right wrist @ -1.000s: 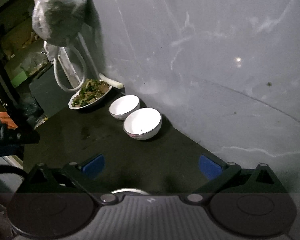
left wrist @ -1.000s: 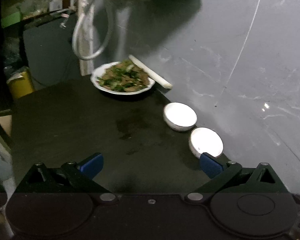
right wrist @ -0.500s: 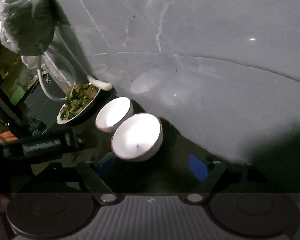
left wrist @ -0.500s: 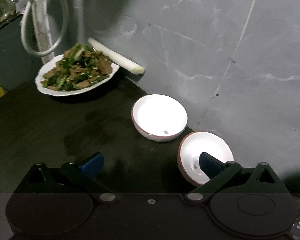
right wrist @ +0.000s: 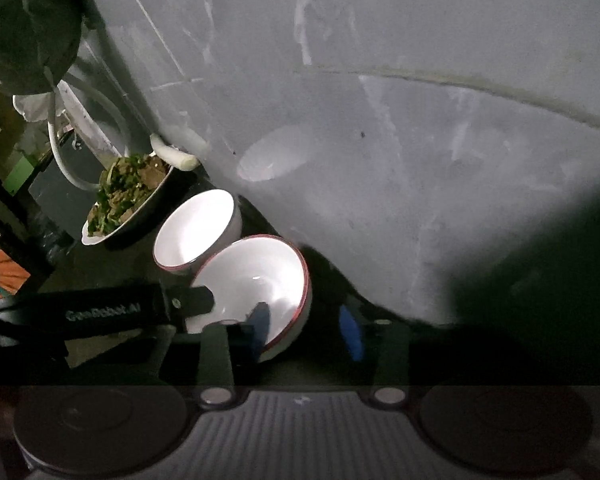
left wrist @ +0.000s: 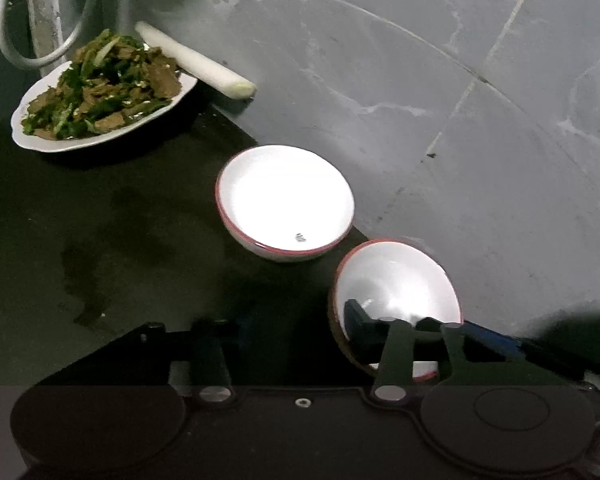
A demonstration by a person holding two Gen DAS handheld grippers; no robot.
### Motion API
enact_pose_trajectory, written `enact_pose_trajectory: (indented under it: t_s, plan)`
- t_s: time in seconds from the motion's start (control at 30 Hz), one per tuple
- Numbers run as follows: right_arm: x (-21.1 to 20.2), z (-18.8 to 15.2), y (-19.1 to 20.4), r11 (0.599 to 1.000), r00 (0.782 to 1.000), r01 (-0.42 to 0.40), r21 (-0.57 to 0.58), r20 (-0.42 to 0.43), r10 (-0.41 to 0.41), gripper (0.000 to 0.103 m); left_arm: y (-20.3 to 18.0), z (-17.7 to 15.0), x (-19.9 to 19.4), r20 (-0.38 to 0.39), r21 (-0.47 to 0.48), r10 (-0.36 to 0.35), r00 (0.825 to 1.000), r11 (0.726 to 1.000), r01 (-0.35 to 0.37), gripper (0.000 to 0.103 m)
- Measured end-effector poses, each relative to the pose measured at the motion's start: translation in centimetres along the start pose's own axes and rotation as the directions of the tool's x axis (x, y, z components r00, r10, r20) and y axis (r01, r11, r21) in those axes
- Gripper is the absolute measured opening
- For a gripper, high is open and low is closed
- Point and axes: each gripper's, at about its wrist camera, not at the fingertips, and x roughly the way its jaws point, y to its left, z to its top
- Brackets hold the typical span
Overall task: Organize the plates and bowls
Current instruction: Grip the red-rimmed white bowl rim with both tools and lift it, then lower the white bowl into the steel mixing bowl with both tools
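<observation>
Two white bowls with red rims stand on a dark table by a grey wall. The near bowl (left wrist: pixel 395 284) (right wrist: pixel 256 280) is tilted. Both grippers have closed on its rim, from opposite sides. My left gripper (left wrist: pixel 300 324) has its right finger inside the bowl and its left finger outside. My right gripper (right wrist: pixel 303 324) has its left finger inside the bowl and its right finger outside. The far bowl (left wrist: pixel 286 210) (right wrist: pixel 198 232) stands upright and free. Beyond it is a white plate of stir-fried meat and greens (left wrist: pixel 100 92) (right wrist: pixel 128 196).
A white leek stalk (left wrist: pixel 196 62) lies against the wall behind the plate. A white hose loop (left wrist: pixel 40 16) and a hanging plastic bag (right wrist: pixel 32 28) are at the far left. The dark table (left wrist: pixel 80 240) has a wet stain.
Both grippers moved in toward the near bowl and closed on its rim. The bowl has tipped up from flat.
</observation>
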Motion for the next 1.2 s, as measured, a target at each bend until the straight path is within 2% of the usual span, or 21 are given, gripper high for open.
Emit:
enact_pose_trajectory:
  t_s: [0.1,0.2,0.27,0.3,0.33,0.6,0.83,1.2]
  plan:
    - [0.3,0.1,0.0,1.000,1.000,-0.017,-0.018,-0.005,0.017,0.033,-0.5,0.2,0.3,-0.013,0.014,-0.002,1.000,1.000,0.002,0.040]
    - [0.5,0.3,-0.1,0.999,0.999,-0.030,-0.020,-0.015,0.030,0.032,-0.7,0.3,0.7,-0.027,0.007,-0.003,1.000,1.000,0.004,0.039]
    - [0.5,0.3,-0.1,0.999,0.999,-0.039,-0.028,-0.015,0.038,0.027,-0.7,0.3,0.8,-0.030,-0.001,-0.029,0.999,1.000,0.029,0.027]
    - [0.4,0.3,-0.1,0.999,0.999,-0.045,-0.029,-0.015,0.045,0.025,-0.8,0.4,0.9,-0.033,0.000,-0.052,0.998,0.999,0.052,0.013]
    - [0.4,0.3,0.0,0.998,0.999,-0.046,-0.033,-0.016,0.046,0.025,-1.0,0.3,0.8,-0.036,0.008,-0.062,0.997,0.998,0.062,0.011]
    - [-0.3,-0.5,0.6,0.998,0.999,-0.040,-0.047,-0.010,0.039,0.018,-2.0,-0.9,-0.8,-0.023,0.025,-0.054,0.998,0.998,0.055,0.009]
    - [-2.8,-1.5,1.0,0.998,0.999,-0.038,-0.051,0.019,0.039,0.014,-2.4,-2.5,-5.1,0.036,0.010,-0.074,0.997,0.997,0.074,0.007]
    - [-12.5,-3.1,3.4,0.995,0.993,-0.040,-0.087,0.109,0.049,0.014,-3.8,-7.1,-14.4,0.130,-0.002,-0.170,0.977,0.985,0.172,0.007]
